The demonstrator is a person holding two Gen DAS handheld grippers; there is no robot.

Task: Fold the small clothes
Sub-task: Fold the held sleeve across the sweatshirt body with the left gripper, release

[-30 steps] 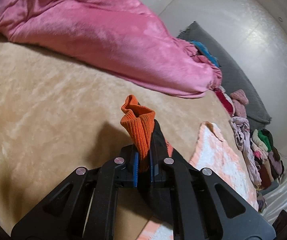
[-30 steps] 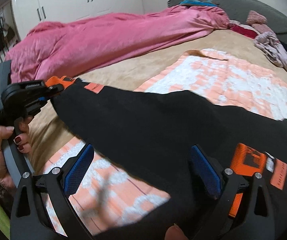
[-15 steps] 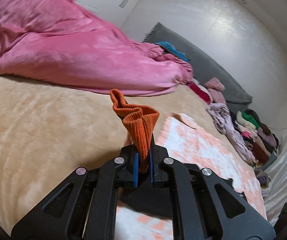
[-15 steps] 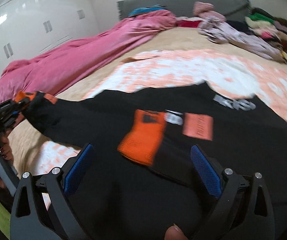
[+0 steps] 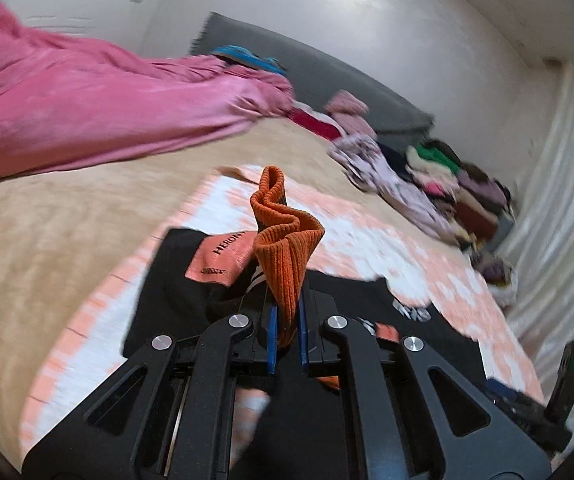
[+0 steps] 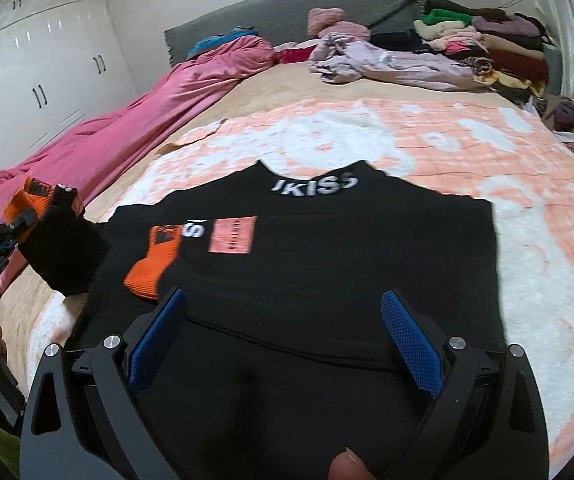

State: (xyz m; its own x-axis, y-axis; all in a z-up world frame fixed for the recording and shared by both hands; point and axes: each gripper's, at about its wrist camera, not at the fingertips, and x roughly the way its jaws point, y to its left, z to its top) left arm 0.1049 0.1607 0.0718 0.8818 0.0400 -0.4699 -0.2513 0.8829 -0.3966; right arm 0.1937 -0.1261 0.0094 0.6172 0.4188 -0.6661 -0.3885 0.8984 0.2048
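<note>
A small black sweater [image 6: 327, 248] with white lettering and orange cuffs lies on an orange-and-white blanket [image 6: 527, 208]. One sleeve is folded across its chest, orange cuff [image 6: 153, 268] at the left. My left gripper [image 5: 286, 336] is shut on the other sleeve's orange ribbed cuff [image 5: 285, 248] and holds it raised over the sweater's left side; it also shows in the right wrist view [image 6: 15, 224]. My right gripper [image 6: 283, 336] is open and empty, just above the sweater's lower part.
A pink duvet [image 6: 127, 120] lies bunched along the bed's left side. A pile of loose clothes [image 6: 467, 48] sits at the far right by the grey headboard [image 6: 287, 20]. White wardrobes [image 6: 35, 64] stand at the left. Beige bedspread [image 5: 47, 240] surrounds the blanket.
My left gripper has carried the orange cuff rightward, from over the beige bedspread to over the sweater. The sweater's body now lies flat. My right gripper has stayed open.
</note>
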